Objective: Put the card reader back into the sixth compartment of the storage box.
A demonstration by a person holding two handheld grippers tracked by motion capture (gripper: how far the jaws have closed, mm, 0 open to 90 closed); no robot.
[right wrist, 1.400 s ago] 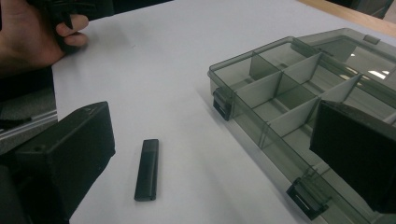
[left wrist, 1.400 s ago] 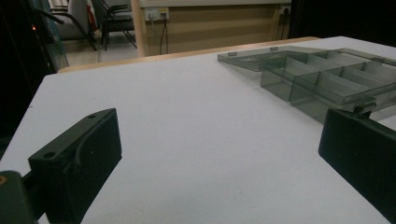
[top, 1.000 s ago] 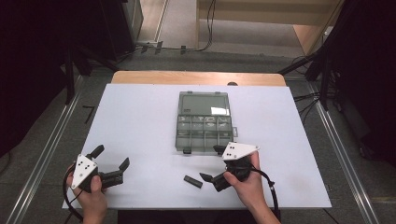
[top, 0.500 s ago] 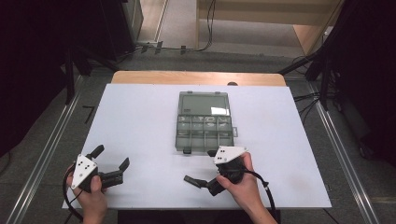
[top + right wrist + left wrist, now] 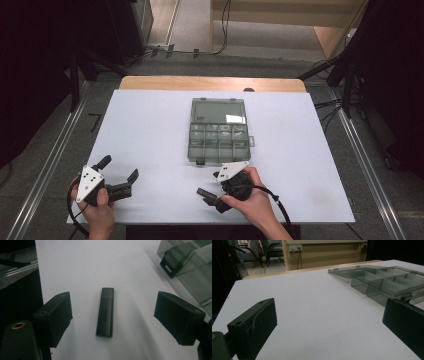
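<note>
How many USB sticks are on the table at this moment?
1. A single dark USB stick lies flat on the white table, between the open jaws of the right gripper, untouched. The organizer box compartments look empty, though reflections could hide something.

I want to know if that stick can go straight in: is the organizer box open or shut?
Open. The organizer box has its lid laid flat behind the compartments, whose divided cells show uncovered in the left gripper view.

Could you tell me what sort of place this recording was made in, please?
Probably a lab or workshop set up for recording: a white table with a dark curtain beside it, cables trailing over the floor, and wall sockets behind.
</note>
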